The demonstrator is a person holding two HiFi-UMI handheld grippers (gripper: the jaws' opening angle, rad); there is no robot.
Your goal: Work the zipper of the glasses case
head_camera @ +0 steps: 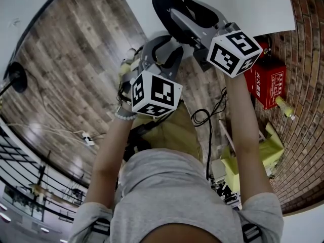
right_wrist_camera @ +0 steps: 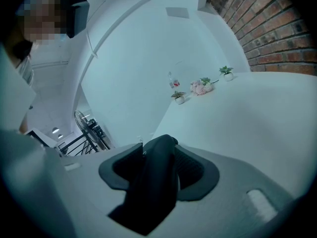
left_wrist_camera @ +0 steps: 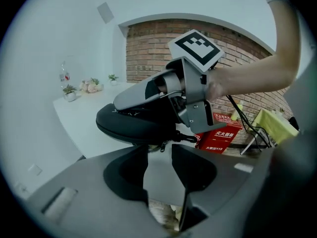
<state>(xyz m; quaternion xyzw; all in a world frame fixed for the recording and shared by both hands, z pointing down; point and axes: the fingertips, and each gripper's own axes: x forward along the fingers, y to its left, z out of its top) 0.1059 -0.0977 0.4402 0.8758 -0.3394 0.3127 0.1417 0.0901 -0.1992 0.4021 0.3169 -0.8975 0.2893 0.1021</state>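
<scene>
"Black glasses case (head_camera: pixel 169 6), then. Where was it in the head view?"

"At the top centre of the frame, over the white table (head_camera: pixel 253 4). The right gripper (head_camera: pixel 188 20) had hold of it, and the left gripper (head_camera: pixel 163 54) sat just below, a little to the left."

"Anything else there?"

"A red box (head_camera: pixel 268 82) at the right edge, near the brick wall (head_camera: pixel 304 59)."

"And the left gripper view?"

"Its fingers stood apart with nothing between them. The glasses case (left_wrist_camera: pixel 131 125) stretched across the middle of the frame, just above their tips, and the right gripper reached in from the right and closed over it. A small zipper pull (left_wrist_camera: pixel 160 146) hung from the underside of the glasses case, right at the gap. I could not tell whether it touched a finger."

"And the right gripper view?"

"Both fingers were clamped on the glasses case (right_wrist_camera: pixel 151 187), which filled the gap at lower centre and poked out past the tips. Behind it the table ran to the upper right, with small potted plants (right_wrist_camera: pixel 190 90) near its far edge."
</scene>
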